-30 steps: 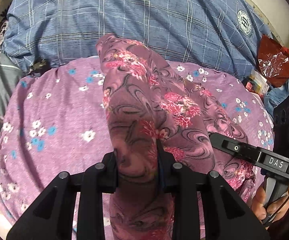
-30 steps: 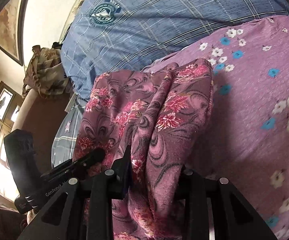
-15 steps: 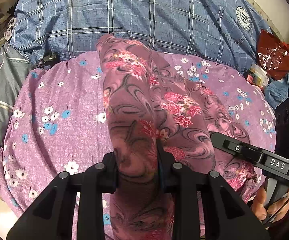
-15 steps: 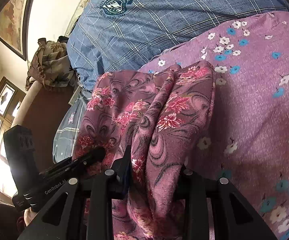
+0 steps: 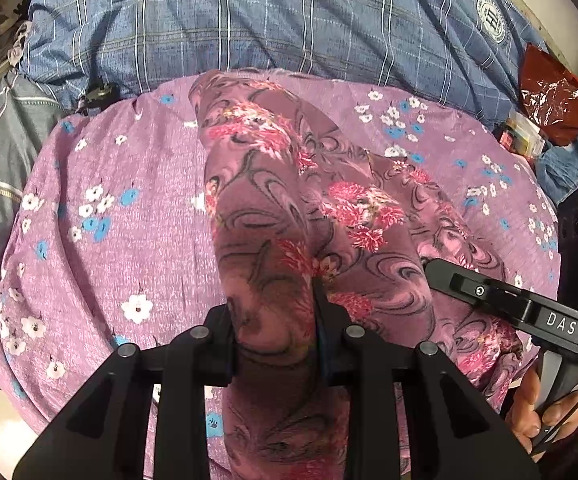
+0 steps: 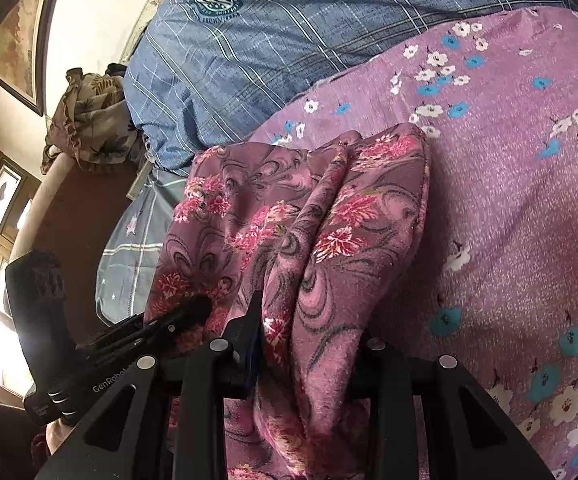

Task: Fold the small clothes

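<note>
Lowering toward the sheet [image 5: 121,216], both grippers [image 5: 275,320] [image 6: 309,344] are gripping the garment [image 5: 289,208], jaws narrowly parted; laydown is nearing.

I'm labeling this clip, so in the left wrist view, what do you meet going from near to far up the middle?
Left tool → dark floral garment clamped in it → purple flowered sheet → blue plaid cloth.
</note>
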### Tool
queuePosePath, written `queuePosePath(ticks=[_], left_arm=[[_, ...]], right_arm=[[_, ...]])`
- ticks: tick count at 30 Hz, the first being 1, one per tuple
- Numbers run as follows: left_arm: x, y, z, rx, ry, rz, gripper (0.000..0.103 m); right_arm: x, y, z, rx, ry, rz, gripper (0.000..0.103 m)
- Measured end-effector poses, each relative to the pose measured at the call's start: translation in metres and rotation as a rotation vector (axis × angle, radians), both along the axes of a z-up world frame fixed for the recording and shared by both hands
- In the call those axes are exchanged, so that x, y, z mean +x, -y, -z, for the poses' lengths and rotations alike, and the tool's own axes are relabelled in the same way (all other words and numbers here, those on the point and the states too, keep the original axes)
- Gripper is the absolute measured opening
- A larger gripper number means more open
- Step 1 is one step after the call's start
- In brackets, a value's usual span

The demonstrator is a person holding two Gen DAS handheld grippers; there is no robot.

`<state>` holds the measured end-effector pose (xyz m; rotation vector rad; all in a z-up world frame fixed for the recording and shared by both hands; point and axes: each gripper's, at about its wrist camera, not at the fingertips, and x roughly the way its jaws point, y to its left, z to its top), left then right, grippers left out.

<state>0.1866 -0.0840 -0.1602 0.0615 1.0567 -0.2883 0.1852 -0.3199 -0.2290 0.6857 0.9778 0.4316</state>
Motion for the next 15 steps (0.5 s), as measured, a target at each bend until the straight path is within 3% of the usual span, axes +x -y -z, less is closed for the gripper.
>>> queuePosePath(ticks=[5, 9, 15], left_arm=[[-0.001, -0.001, 0.012, 0.027, -0.011, -0.008, 0.031], [-0.003, -0.002, 0.014, 0.064, -0.002, -0.011, 0.039], [-0.013, -0.007, 0.005, 0.149, 0.079, -0.022, 0.047]], right_arm=[[-0.001, -0.006, 0.009, -0.037, -0.018, -0.012, 0.03], [-0.002, -0.006, 0.012, -0.075, -0.04, -0.01, 0.04], [-0.008, 0.003, 0.007, -0.092, -0.049, 0.02, 0.049]])
